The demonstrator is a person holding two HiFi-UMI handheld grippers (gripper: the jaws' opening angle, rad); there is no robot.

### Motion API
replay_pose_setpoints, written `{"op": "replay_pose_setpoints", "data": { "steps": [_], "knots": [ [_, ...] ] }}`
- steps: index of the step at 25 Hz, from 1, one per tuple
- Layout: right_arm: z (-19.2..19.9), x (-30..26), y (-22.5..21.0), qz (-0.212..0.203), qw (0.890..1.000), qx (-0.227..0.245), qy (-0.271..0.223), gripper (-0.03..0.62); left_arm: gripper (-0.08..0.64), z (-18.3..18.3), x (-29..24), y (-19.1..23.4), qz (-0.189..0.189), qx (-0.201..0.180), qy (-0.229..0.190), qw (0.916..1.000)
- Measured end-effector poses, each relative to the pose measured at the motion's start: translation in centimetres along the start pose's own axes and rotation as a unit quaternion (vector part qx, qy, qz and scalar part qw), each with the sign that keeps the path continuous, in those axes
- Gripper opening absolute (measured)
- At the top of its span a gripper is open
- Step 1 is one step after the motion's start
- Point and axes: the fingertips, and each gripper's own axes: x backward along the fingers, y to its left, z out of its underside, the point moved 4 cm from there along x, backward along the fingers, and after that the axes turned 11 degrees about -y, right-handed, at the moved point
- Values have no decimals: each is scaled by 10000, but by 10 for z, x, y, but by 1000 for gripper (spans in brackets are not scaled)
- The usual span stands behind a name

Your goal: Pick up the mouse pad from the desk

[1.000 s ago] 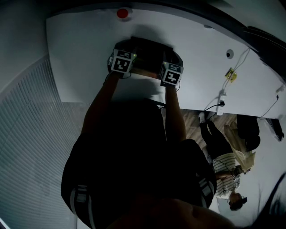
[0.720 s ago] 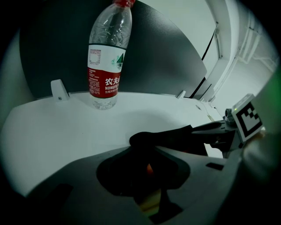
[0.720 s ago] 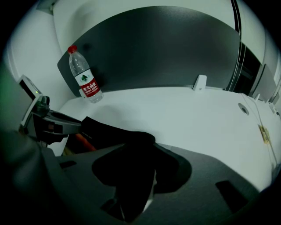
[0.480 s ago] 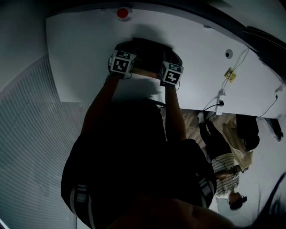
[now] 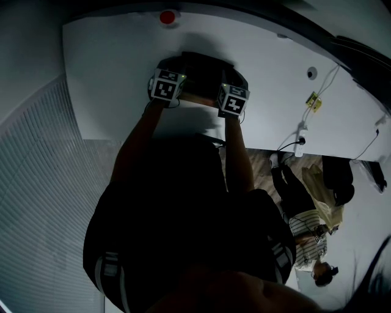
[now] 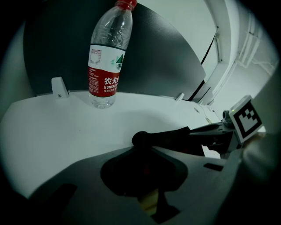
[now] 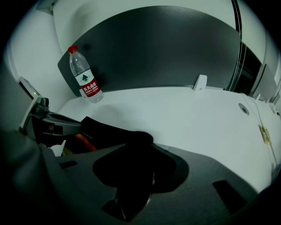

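The black mouse pad (image 5: 208, 68) lies on the white desk (image 5: 110, 73), with a gripper at each of its near corners. My left gripper (image 5: 173, 62) is at the left corner. In the left gripper view its jaws (image 6: 142, 145) are closing on the pad's edge (image 6: 171, 134), which bends up off the desk. My right gripper (image 5: 237, 82) is at the right corner. Its jaws (image 7: 138, 143) are also closing, with the pad's edge (image 7: 109, 129) between them but still some gap. Each gripper shows in the other's view: the right gripper (image 6: 213, 132) and the left gripper (image 7: 57, 126).
A clear water bottle (image 6: 107, 57) with a red cap (image 5: 168, 17) stands upright at the desk's far edge, beyond the pad, in front of a dark panel (image 7: 167, 48). Cables and a socket (image 5: 303, 131) are at the desk's right. Another person (image 5: 305, 208) stands on the floor at the right.
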Motion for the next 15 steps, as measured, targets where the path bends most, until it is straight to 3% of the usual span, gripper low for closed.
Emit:
{"op": "replay_pose_setpoints", "data": {
  "steps": [15],
  "knots": [
    [-7,3,7,-160,9999,-7,-54,74,49,-1,2,-1,41,-7,-85,10000]
  ]
}}
